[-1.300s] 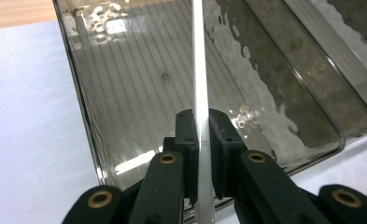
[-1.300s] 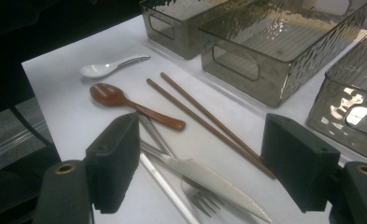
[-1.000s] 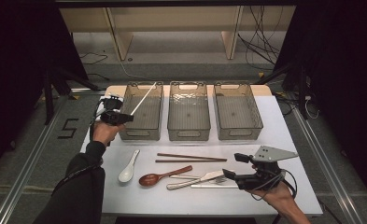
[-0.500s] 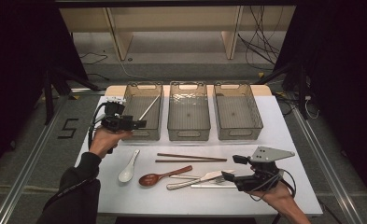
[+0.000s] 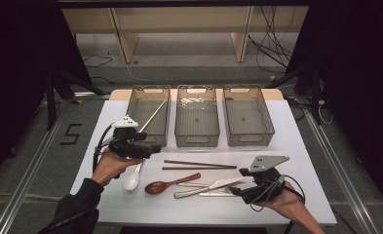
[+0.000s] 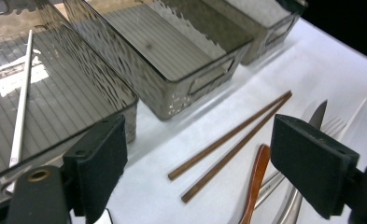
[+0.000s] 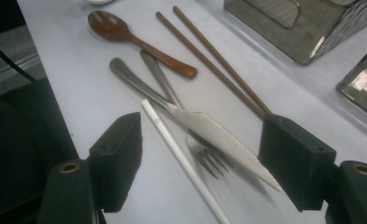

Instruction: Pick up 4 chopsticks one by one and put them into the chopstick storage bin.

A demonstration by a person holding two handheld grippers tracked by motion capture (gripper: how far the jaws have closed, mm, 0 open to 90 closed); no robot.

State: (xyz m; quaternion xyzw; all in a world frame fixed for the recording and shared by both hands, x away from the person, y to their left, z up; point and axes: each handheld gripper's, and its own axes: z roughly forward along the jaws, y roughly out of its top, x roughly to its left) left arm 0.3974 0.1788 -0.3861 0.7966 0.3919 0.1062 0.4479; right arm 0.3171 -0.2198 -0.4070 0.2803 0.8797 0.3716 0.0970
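The left gripper (image 5: 147, 148) hangs just before the near rim of the left bin (image 5: 133, 105). Its jaws have just been opening and stand wide with nothing between them. The white chopstick (image 5: 152, 117) it served lies slanted inside that bin, one end propped toward the far right corner, apart from the pads. In the left gripper view the bin's near corner sits close beside the left pad, while bare white table (image 5: 296, 141) lies open ahead as far as the brown chopsticks (image 6: 228, 142).

The right gripper (image 5: 240, 191) rests low at the table's near right, jaws wide, holding nothing. In the right gripper view a second white chopstick (image 7: 183, 161), a knife (image 7: 209, 135) and a fork (image 7: 207, 161) lie crossed between the pads, touching neither. The wooden spoon (image 7: 139, 42) lies beyond them.

The white ceramic spoon (image 5: 133, 179) is partly covered by the left hand (image 5: 112, 165). The near end of the second chopstick is cut off at the frame's bottom. The middle bin (image 5: 197, 117) and right bin (image 5: 247, 117) stand side by side.
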